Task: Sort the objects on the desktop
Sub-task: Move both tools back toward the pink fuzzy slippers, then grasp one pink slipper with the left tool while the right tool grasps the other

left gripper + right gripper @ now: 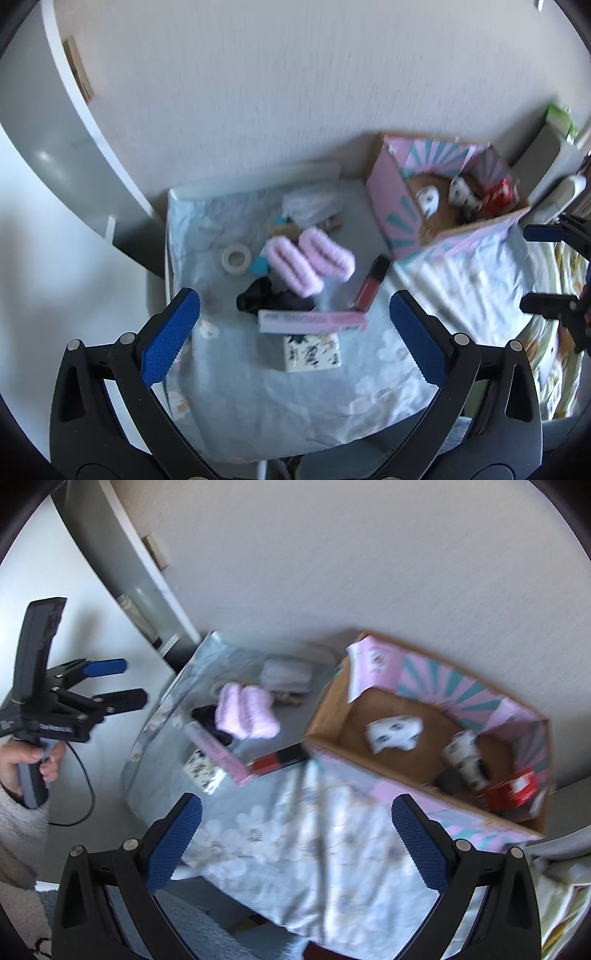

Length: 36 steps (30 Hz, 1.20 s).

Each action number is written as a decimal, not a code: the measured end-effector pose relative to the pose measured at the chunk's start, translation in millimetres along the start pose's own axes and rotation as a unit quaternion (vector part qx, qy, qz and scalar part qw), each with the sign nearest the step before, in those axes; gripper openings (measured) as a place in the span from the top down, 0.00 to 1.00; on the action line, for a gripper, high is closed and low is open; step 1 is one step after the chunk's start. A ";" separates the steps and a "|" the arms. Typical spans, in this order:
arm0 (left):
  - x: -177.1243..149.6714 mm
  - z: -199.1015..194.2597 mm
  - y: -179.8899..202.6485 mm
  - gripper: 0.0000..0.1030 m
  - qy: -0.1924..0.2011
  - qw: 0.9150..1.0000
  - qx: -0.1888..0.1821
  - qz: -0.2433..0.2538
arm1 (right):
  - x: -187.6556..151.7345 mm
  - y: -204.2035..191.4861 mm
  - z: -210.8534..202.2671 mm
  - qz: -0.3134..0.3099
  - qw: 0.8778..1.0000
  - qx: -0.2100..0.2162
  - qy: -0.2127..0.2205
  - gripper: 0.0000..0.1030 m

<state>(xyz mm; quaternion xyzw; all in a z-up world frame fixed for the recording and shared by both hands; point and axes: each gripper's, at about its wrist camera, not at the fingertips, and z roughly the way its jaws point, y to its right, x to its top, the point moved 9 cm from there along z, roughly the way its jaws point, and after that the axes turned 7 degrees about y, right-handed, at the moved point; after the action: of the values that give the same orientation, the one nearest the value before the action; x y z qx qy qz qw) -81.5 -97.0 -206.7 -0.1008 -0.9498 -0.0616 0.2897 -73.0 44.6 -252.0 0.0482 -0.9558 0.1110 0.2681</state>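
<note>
**Open box at the back right, loose items beside it on the covered table**

A cardboard box [424,738] with pink and teal printed walls is seen standing open at the far right of the table, against the wall. Inside it, two white patterned bundles [393,733] and a red packet [511,788] are found lying on the brown floor of the box; a dark item beside the packet cannot be identified.

Left of the box, the unsorted things are spread on a pale floral cloth [258,398]: two pink fluffy pieces [308,258] lying side by side, a roll of white tape [236,258], a black crumpled fabric [273,299], a long pink carton [312,320] resting over a small white patterned box [312,352], and a red tube with a black cap [371,282] just beside the cardboard box. A clear plastic bag [312,203] is seen behind them.

The left gripper [295,332] is held released above the carton, nothing between its blue pads. The right gripper [297,843] is likewise spread wide and empty over the cloth. A hand [33,760] is seen on the left gripper's handle. A white textured wall [295,92] is behind the table.
</note>
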 end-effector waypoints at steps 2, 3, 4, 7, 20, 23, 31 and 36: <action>-9.0 11.6 -3.7 0.02 -0.010 1.000 -0.003 0.001 | -7.7 -11.0 10.0 -0.003 1.000 0.003 -0.006 0.00; -11.5 16.8 -4.9 0.02 -0.013 1.000 -0.006 0.001 | -11.9 -17.4 16.3 -0.007 1.000 0.004 -0.009 0.01; -14.6 23.7 -7.0 0.02 -0.017 1.000 -0.010 -0.002 | -15.5 -23.5 21.9 -0.010 1.000 0.006 -0.010 0.03; -17.8 42.0 -10.7 0.03 -0.023 0.999 -0.022 -0.015 | -26.6 -44.0 42.1 -0.020 1.000 0.017 -0.014 0.04; -12.1 127.8 -12.9 0.14 -0.047 0.998 -0.031 0.000 | -33.2 -77.5 122.0 -0.023 0.999 0.028 0.018 0.29; -13.3 138.1 -12.7 0.17 -0.054 0.998 -0.029 0.011 | -25.0 -72.9 128.8 -0.062 0.997 -0.020 0.042 0.34; -12.2 143.5 -24.4 0.21 -0.057 0.998 -0.032 -0.006 | -2.5 -62.1 151.6 -0.171 0.977 -0.104 0.074 0.40; -12.8 145.7 -26.9 0.23 -0.059 0.997 -0.040 -0.011 | 1.1 -66.1 165.1 -0.215 0.967 -0.108 0.079 0.44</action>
<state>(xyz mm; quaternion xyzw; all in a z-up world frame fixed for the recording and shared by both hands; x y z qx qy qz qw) -155.6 -99.5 -335.6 -0.1057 -0.9630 -0.0969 0.2283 -146.8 -58.9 -376.5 0.2145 -0.9049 -0.0501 0.3643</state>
